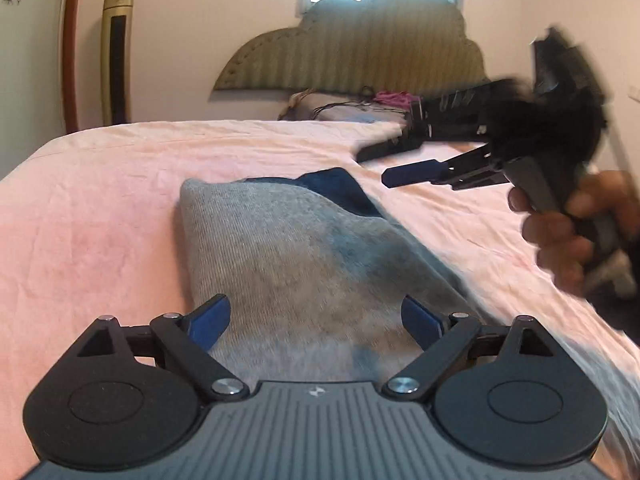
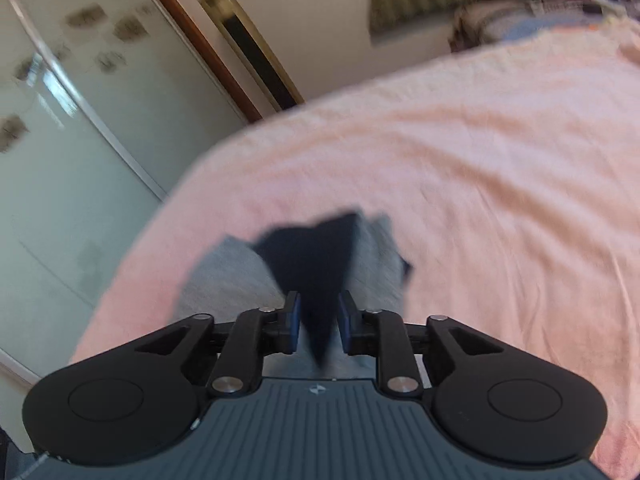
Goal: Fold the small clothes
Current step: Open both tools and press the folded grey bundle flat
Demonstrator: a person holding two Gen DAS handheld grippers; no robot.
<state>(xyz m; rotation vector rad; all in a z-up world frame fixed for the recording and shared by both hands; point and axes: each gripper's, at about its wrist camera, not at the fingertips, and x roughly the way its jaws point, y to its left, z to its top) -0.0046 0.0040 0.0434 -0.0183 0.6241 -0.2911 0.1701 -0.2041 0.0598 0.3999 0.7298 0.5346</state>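
Two grippers work over a pink bedspread. Left gripper, jaws spread wide, hovers above a grey sock at bed centre. Right gripper at three o'clock, jaws parted, dark cloth between them.

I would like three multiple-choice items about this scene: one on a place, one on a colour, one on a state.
1. Where does the grey garment lie?
A. on the pink bed cover
B. on a wooden floor
C. in a basket

2. What colour are the gripper pads?
A. red
B. blue
C. white

3. How does the left gripper stand?
A. shut on the garment
B. shut on nothing
C. open, with the garment between its fingers

Key: 1 A, the pink cover shows all around the garment. 2 B, both pads are blue. 3 C, the pads stand wide apart and do not press on the cloth.
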